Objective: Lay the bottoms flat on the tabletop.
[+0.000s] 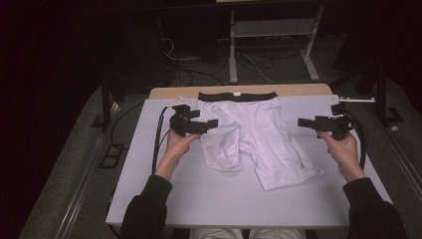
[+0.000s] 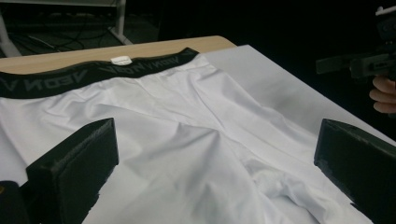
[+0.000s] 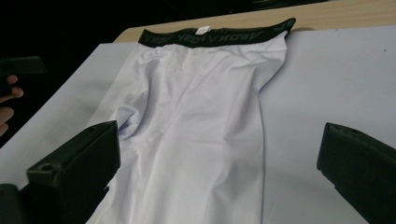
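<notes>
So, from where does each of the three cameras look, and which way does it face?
High view: above the person's side, facing forward and down on the table; forearms, hands, left claw and right claw show.
Left gripper view: rides the left claw, looks across the white shorts; own open jaws show.
Right gripper view: rides the right claw, over the shorts; open jaws.
Shared: the shorts' black waistband.
</notes>
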Demonstrator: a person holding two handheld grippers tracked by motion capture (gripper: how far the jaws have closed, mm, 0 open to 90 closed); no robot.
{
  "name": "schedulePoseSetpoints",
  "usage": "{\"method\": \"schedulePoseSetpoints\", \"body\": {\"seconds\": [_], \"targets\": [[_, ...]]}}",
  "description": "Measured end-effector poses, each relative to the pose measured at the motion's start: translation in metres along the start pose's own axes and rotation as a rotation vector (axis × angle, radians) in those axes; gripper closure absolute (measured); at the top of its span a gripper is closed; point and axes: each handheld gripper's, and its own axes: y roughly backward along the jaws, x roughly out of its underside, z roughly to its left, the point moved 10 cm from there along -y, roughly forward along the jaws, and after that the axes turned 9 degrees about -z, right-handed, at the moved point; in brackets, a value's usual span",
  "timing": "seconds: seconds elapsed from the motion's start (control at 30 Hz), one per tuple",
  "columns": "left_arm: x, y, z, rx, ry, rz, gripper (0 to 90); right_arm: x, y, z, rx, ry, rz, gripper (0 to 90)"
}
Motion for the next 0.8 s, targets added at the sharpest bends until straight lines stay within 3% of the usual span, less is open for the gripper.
{"method": "schedulePoseSetpoints", "body": {"seconds": [0.3, 0.5, 0.57, 0.8], "targets": [[0.010, -0.004, -0.032, 0.054, -0.063, 0.020, 0.0, 0.016, 0.007, 0.009, -0.006, 0.024, 0.028, 0.0], [0.020, -0.009, -0.052, 0.117, -0.055, 0.022, 0.0, 0.023, 0.013, 0.013, -0.021, 0.020, 0.025, 0.0], [0.027, -0.013, -0.064, 0.138, -0.085, 0.051, 0.0, 0.032, 0.017, 0.014, -0.011, 0.040, 0.037, 0.0], [0.036, -0.020, -0.086, 0.178, -0.099, 0.072, 0.0, 0.046, 0.026, 0.014, -0.009, 0.042, 0.056, 0.0]]}}
